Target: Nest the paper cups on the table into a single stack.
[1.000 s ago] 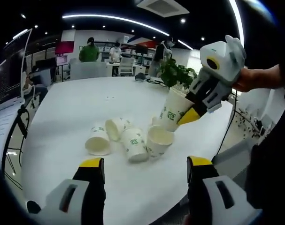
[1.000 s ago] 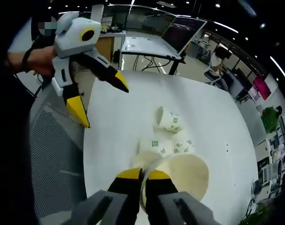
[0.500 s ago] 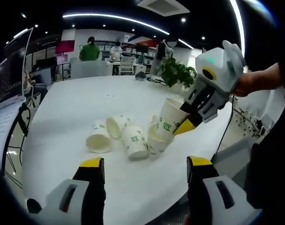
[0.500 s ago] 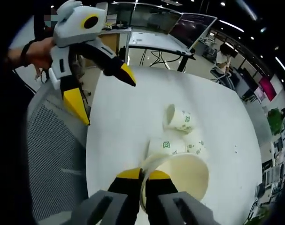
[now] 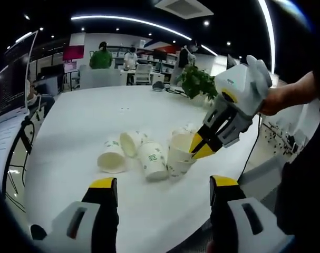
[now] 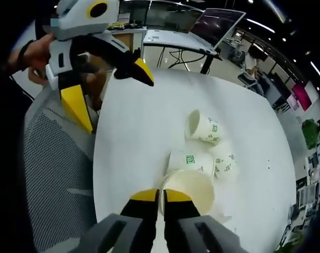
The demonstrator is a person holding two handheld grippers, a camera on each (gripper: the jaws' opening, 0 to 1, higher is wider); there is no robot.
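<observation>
Several white paper cups with green marks lie on the round white table (image 5: 86, 113). Three lie on their sides (image 5: 111, 158) (image 5: 131, 142) (image 5: 153, 161). My right gripper (image 5: 198, 148) comes in from the right, shut on the rim of a cup (image 5: 181, 140) that sits inside an upright cup (image 5: 176, 164). In the right gripper view that held cup (image 6: 190, 191) opens just beyond my right gripper (image 6: 161, 196), with lying cups (image 6: 203, 127) (image 6: 194, 161) behind it. My left gripper (image 5: 164, 183) stands open and short of the cups, and shows again as the left gripper (image 6: 109, 89).
A grey mesh chair (image 6: 54, 174) stands at the table's near edge. A potted plant (image 5: 198, 81) sits at the table's far right. People and desks (image 5: 115, 60) are in the background. The table's far half (image 5: 112, 103) is bare.
My right gripper has brought its cup down from the air and into the upright cup on the table. My left gripper has stayed in place, open.
</observation>
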